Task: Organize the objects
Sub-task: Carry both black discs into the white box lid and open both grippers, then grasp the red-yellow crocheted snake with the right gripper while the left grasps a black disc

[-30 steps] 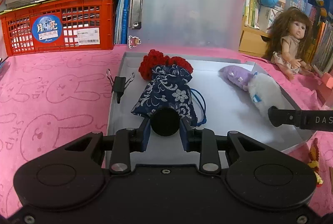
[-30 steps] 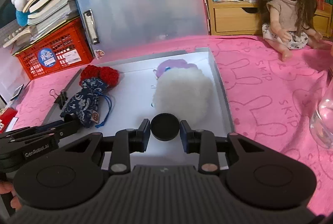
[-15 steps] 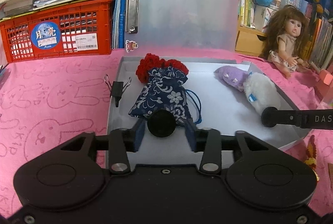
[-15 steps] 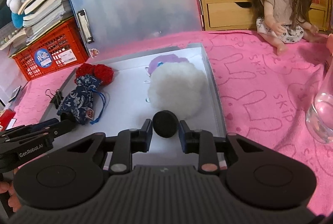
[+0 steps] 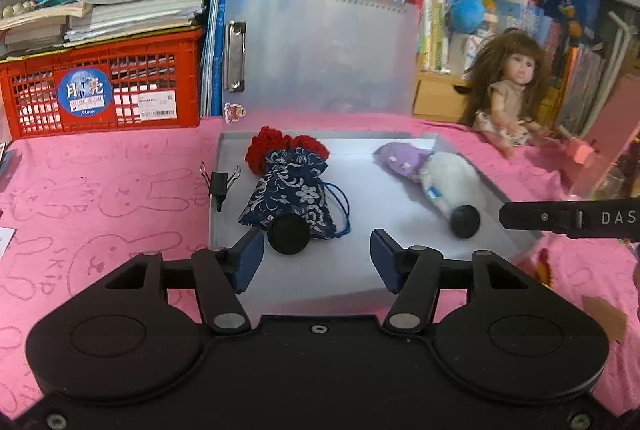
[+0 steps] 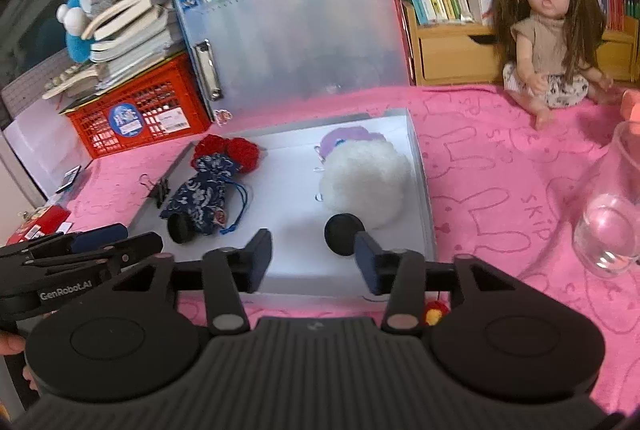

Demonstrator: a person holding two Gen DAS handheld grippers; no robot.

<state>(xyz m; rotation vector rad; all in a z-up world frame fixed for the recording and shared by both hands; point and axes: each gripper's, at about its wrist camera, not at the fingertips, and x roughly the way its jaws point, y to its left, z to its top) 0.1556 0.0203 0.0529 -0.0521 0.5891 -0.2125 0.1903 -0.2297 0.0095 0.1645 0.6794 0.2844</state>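
Observation:
A grey open box [image 5: 360,282] [image 6: 288,270] lies on the pink cloth. In it lie a blue floral pouch [image 5: 290,196] [image 6: 200,194] on a red knitted thing [image 5: 264,148] [image 6: 240,150], a white fluffy toy [image 5: 452,182] [image 6: 366,186] and a purple toy [image 5: 400,158] [image 6: 348,136]. Two black discs lie in the box: one [image 5: 289,239] [image 6: 180,227] by the pouch, one [image 5: 465,221] [image 6: 343,234] by the white toy. My left gripper [image 5: 316,262] is open above the box's near edge. My right gripper [image 6: 314,262] is open there too.
A black binder clip [image 5: 219,184] [image 6: 160,188] grips the box's left wall. A frosted lid [image 5: 320,50] stands behind. A red crate [image 5: 100,90], books and a doll [image 5: 508,94] [image 6: 548,38] line the back. A glass jar [image 6: 612,214] stands right.
Both grippers opened and let go of their black discs, which now lie in the box. Both grippers drew back toward the near edge.

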